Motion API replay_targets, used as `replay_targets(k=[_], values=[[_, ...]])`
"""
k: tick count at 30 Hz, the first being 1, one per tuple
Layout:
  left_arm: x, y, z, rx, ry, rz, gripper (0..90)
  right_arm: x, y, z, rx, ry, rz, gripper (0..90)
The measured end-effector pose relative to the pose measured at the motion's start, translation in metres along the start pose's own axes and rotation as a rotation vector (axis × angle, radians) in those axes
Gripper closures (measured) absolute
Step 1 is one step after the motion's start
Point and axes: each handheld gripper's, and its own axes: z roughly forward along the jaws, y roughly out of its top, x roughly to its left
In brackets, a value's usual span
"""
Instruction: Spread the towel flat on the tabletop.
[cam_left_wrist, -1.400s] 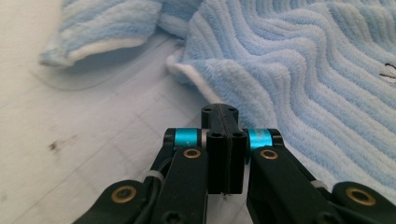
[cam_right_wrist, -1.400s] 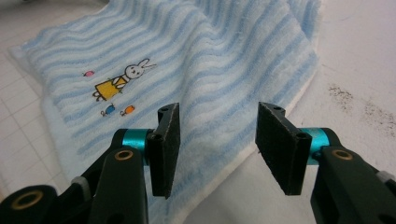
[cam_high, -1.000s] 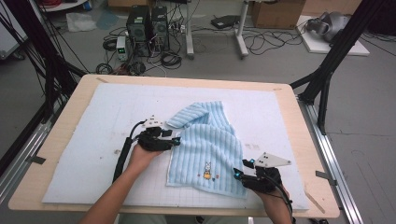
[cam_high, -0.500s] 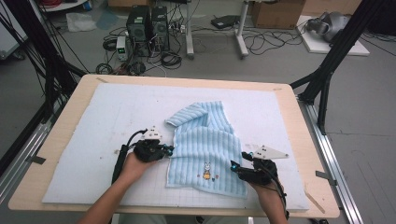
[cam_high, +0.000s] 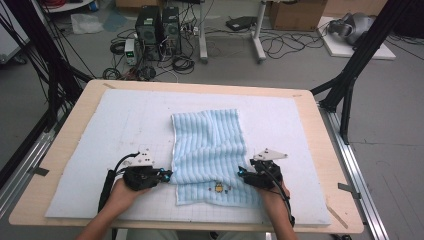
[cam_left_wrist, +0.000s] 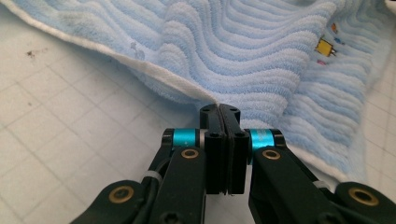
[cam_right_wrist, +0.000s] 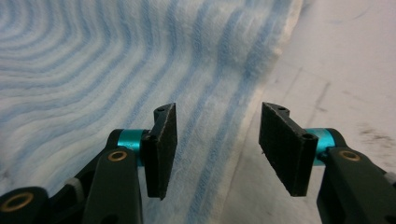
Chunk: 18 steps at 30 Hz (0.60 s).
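Blue towel sits mid-frame on the mat, left gripper is pinching its left edge, while right gripper just narrowed, jaws apart over the right edge.

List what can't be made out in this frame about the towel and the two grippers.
- Left gripper, its own view: jaws shut at the towel edge; whether cloth is pinched is hidden by the jaws.
- Right gripper, its own view: jaws open over the towel's edge; contact unclear.
- Embroidered picture, high view: too small to identify.
- Towel's underside: hidden by its top layer.
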Motion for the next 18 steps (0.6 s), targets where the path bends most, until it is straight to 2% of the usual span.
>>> replay_targets(k=[1, 2, 3, 4, 5, 6, 9, 13, 15, 16, 18], values=[[-0.001, -0.002, -0.002, -0.001, -0.001, -0.002, 88.4, 0.001, 0.0, 0.003, 0.007, 0.011, -0.003, 50.5], [-0.001, -0.004, -0.004, -0.002, -0.005, -0.003, 88.4, 0.006, -0.001, 0.006, 0.02, 0.017, -0.019, 58.2], [-0.001, -0.005, -0.005, -0.003, -0.008, -0.005, 88.4, 0.006, -0.001, 0.006, 0.02, 0.017, -0.019, 58.2], [-0.001, -0.006, -0.006, -0.006, -0.014, -0.009, 88.4, 0.007, -0.001, 0.006, 0.02, 0.032, -0.02, 62.3], [-0.003, -0.009, -0.007, -0.01, -0.022, -0.008, 88.3, 0.008, -0.001, 0.004, 0.028, 0.071, -0.033, 74.5], [-0.003, -0.009, -0.007, -0.01, -0.022, -0.008, 88.3, 0.008, -0.002, 0.003, 0.036, 0.099, -0.04, 82.3], [-0.005, -0.01, -0.009, -0.004, -0.036, 0.001, 88.2, 0.012, -0.004, -0.002, 0.057, 0.138, -0.078, 85.4], [-0.005, -0.012, -0.011, -0.011, -0.065, -0.005, 87.8, 0.016, -0.011, -0.015, 0.087, 0.166, -0.121, 85.6], [-0.006, -0.011, -0.011, -0.012, -0.07, -0.004, 87.5, 0.018, -0.013, -0.018, 0.095, 0.171, -0.127, 85.6], [-0.006, -0.01, -0.012, -0.02, -0.07, -0.011, 82.9, 0.019, -0.018, -0.025, 0.109, 0.189, -0.14, 85.6], [-0.004, -0.009, -0.014, -0.047, -0.058, -0.026, 77.0, 0.02, -0.022, -0.031, 0.117, 0.196, -0.145, 85.5]])
